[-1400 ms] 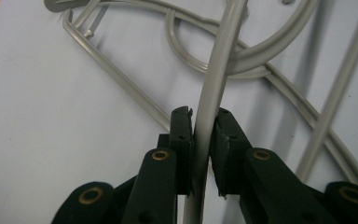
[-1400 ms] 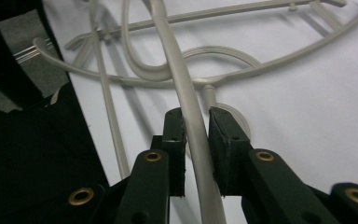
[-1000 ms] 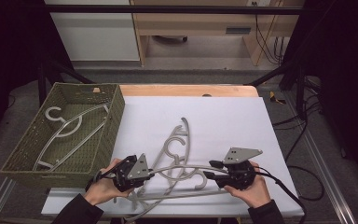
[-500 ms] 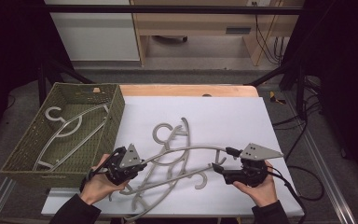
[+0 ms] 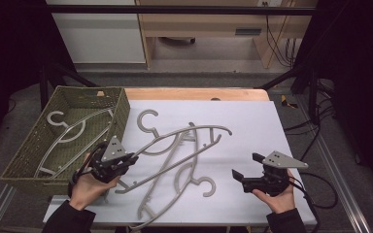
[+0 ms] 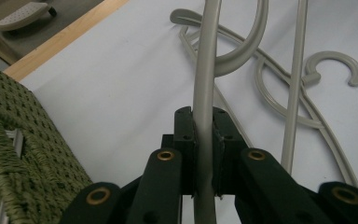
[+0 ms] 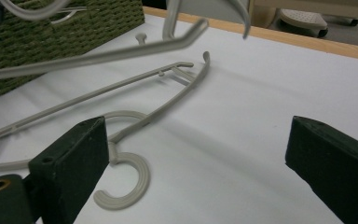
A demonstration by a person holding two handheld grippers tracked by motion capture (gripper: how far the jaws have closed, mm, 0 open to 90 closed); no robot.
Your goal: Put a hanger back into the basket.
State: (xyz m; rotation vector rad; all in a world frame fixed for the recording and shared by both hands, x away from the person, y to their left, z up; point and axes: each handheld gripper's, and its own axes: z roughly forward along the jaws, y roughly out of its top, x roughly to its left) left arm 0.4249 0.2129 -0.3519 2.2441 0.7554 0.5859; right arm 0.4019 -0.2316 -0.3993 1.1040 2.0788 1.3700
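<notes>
A green woven basket (image 5: 26, 160) is sitting at the left of the frame, holding one grey hanger (image 5: 70, 136). The left gripper (image 5: 119, 162) is pinching the raised hanger (image 5: 175, 141) at centre, above another hanger (image 5: 187, 182) lying on the white table (image 5: 252, 121). At lower right, the right gripper (image 5: 247, 170) is spreading wide, its jaws having just been opening, nothing between them.

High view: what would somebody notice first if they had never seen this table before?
Probably the grey hanger lifted slantwise over the white table, pinched at one end by the left tool near the table's front left. Another grey hanger lies flat under it. Next comes the green woven basket at the left edge with one more hanger inside, and the right tool at the front right, its jaws just opened wide with nothing between them.
</notes>
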